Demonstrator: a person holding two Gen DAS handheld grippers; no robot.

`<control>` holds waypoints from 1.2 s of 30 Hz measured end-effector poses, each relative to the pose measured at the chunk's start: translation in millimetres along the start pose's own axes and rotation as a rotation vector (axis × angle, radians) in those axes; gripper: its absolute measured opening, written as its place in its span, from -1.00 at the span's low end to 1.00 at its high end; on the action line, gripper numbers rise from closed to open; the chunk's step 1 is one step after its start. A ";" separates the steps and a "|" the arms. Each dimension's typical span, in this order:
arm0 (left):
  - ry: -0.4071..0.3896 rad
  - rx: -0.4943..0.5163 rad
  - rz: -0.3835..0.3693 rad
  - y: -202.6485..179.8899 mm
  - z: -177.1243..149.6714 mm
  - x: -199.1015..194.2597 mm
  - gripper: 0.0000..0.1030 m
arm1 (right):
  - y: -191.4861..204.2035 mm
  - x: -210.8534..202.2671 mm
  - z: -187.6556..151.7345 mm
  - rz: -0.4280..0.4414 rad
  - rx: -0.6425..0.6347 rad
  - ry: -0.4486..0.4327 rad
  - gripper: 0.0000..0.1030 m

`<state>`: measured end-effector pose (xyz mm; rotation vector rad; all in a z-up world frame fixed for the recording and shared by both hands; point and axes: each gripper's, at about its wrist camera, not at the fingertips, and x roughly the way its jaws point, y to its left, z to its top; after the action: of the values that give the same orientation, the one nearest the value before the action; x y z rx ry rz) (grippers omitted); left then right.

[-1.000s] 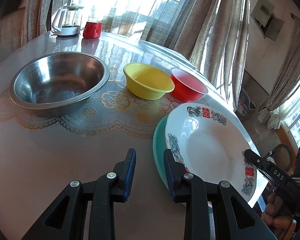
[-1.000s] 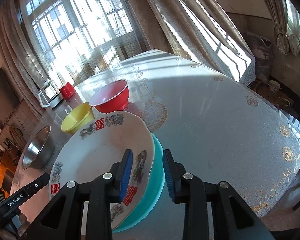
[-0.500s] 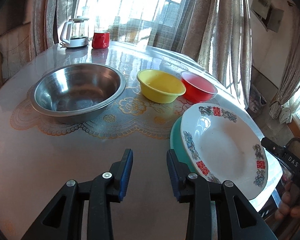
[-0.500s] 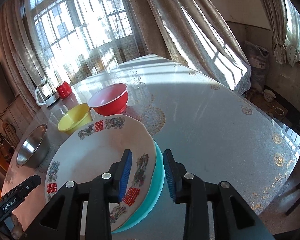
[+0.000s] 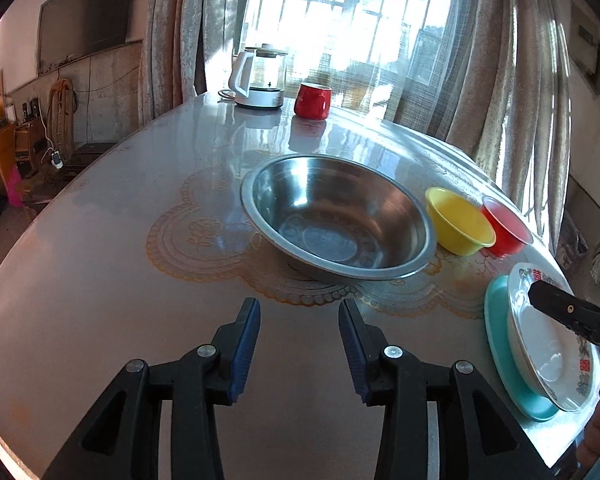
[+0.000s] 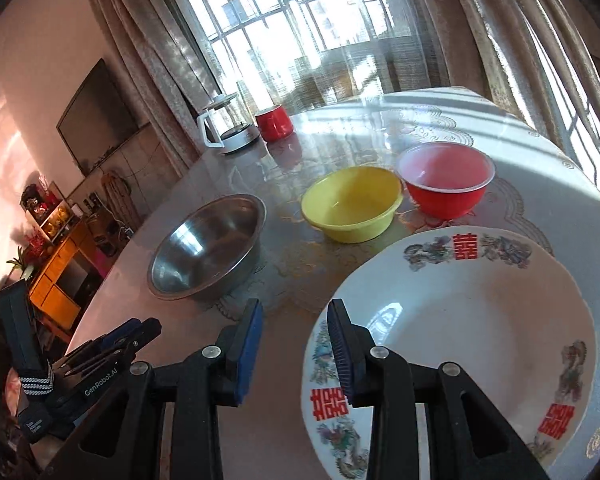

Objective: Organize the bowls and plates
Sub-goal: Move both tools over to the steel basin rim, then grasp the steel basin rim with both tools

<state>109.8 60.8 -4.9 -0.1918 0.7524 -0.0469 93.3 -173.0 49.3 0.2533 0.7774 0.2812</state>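
Note:
A white patterned plate lies on a teal plate at the table's near right; it also shows in the left wrist view. A steel bowl stands mid-table, with a yellow bowl and a red bowl to its right. They also show in the right wrist view: steel bowl, yellow bowl, red bowl. My left gripper is open and empty, in front of the steel bowl. My right gripper is open and empty over the white plate's left rim.
A white kettle and a red cup stand at the far side of the round table. A lace mat lies under the bowls. Curtains and windows stand behind. An orange cabinet stands left of the table.
My left gripper swung left, away from the plates, and now faces the steel bowl. My right gripper moved left off the plate stack toward its left rim. Both stayed open.

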 end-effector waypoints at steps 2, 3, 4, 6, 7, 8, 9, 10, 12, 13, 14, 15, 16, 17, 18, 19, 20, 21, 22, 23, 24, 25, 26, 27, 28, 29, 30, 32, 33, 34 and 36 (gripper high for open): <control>-0.007 -0.040 0.000 17.4 8.7 0.9 -0.19 | 14.8 25.0 5.6 0.020 -0.002 0.040 -0.35; -0.013 -0.057 -0.001 24.7 13.5 1.3 -0.19 | 20.8 35.4 9.2 0.030 0.001 0.054 -0.35; -0.019 -0.070 0.000 30.9 19.1 1.9 -0.19 | 25.7 44.7 11.4 0.051 0.006 0.065 -0.35; -0.032 -0.092 0.004 40.2 30.7 5.0 -0.15 | 31.4 62.8 19.1 0.054 0.029 0.082 -0.35; -0.033 -0.100 0.005 43.8 35.7 7.4 -0.14 | 33.2 71.3 22.9 0.055 0.039 0.090 -0.35; -0.031 -0.106 0.004 46.5 40.1 10.9 -0.14 | 33.8 80.4 27.9 0.056 0.049 0.097 -0.35; -0.029 -0.113 0.001 48.7 44.0 14.5 -0.14 | 34.6 88.6 31.3 0.045 0.055 0.104 -0.35; -0.028 -0.122 -0.007 49.5 47.8 18.0 -0.14 | 35.3 96.2 34.8 0.029 0.058 0.109 -0.35; -0.025 -0.130 -0.035 49.7 54.6 25.6 -0.14 | 33.7 108.9 39.1 0.012 0.072 0.120 -0.35; -0.022 -0.133 -0.044 48.9 57.1 29.7 -0.14 | 32.7 114.3 41.1 0.012 0.078 0.126 -0.35; -0.019 -0.135 -0.050 47.4 60.0 34.0 -0.14 | 32.1 119.3 43.0 0.008 0.086 0.130 -0.35; -0.016 -0.132 -0.056 45.6 62.4 38.8 -0.14 | 31.0 122.6 44.1 0.002 0.094 0.130 -0.35; -0.008 -0.122 -0.058 42.4 64.3 44.1 -0.15 | 30.4 128.1 47.2 0.004 0.100 0.132 -0.35; 0.003 -0.110 -0.056 39.8 65.0 49.2 -0.17 | 30.3 132.1 48.1 0.006 0.102 0.136 -0.35; 0.014 -0.099 -0.060 37.2 64.7 53.9 -0.21 | 30.2 135.2 47.9 -0.001 0.104 0.139 -0.35; 0.024 -0.087 -0.067 34.9 62.9 57.5 -0.35 | 30.7 138.2 47.5 -0.004 0.103 0.142 -0.36; 0.034 -0.075 -0.065 32.4 60.9 61.1 -0.43 | 31.8 141.3 46.9 0.000 0.095 0.147 -0.41; 0.038 -0.065 -0.064 30.0 58.3 63.1 -0.46 | 33.5 143.2 45.5 -0.002 0.083 0.151 -0.46; 0.029 -0.058 -0.075 28.2 56.4 62.7 -0.51 | 35.2 144.8 44.0 -0.012 0.068 0.156 -0.49; 0.023 -0.050 -0.079 26.4 54.9 61.4 -0.54 | 36.4 145.0 42.7 -0.010 0.060 0.152 -0.52; 0.020 -0.045 -0.072 24.9 54.4 61.1 -0.53 | 38.0 143.5 42.3 -0.007 0.052 0.147 -0.59; 0.021 -0.046 -0.068 24.5 53.8 61.0 -0.53 | 39.9 142.8 42.1 -0.011 0.040 0.147 -0.61; 0.022 -0.049 -0.070 24.8 53.3 60.2 -0.54 | 41.4 142.0 41.6 -0.018 0.029 0.146 -0.61; 0.022 -0.052 -0.073 25.3 52.8 59.2 -0.54 | 41.8 141.8 41.7 -0.017 0.028 0.148 -0.61; 0.022 -0.053 -0.076 25.6 51.9 58.0 -0.54 | 41.1 141.2 41.8 -0.012 0.033 0.151 -0.61; 0.021 -0.054 -0.076 25.9 50.7 56.4 -0.54 | 40.4 140.4 41.2 -0.008 0.035 0.152 -0.61; 0.021 -0.053 -0.072 26.0 49.8 54.8 -0.53 | 40.2 139.3 40.6 -0.005 0.034 0.153 -0.61; 0.018 -0.052 -0.067 26.0 46.3 50.0 -0.53 | 41.9 137.3 38.3 -0.002 0.027 0.157 -0.61; 0.018 -0.052 -0.066 26.5 44.5 47.7 -0.53 | 42.4 137.6 37.9 0.002 0.026 0.160 -0.61; 0.020 -0.052 -0.067 27.3 42.9 45.4 -0.53 | 42.8 138.0 37.0 0.007 0.026 0.161 -0.61; 0.018 -0.053 -0.069 29.3 37.5 37.9 -0.53 | 44.0 135.1 33.2 0.017 0.024 0.165 -0.61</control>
<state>162.3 91.2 -9.3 -0.2683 0.7652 -0.0947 202.0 -90.1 -1.4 0.2613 0.9422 0.3120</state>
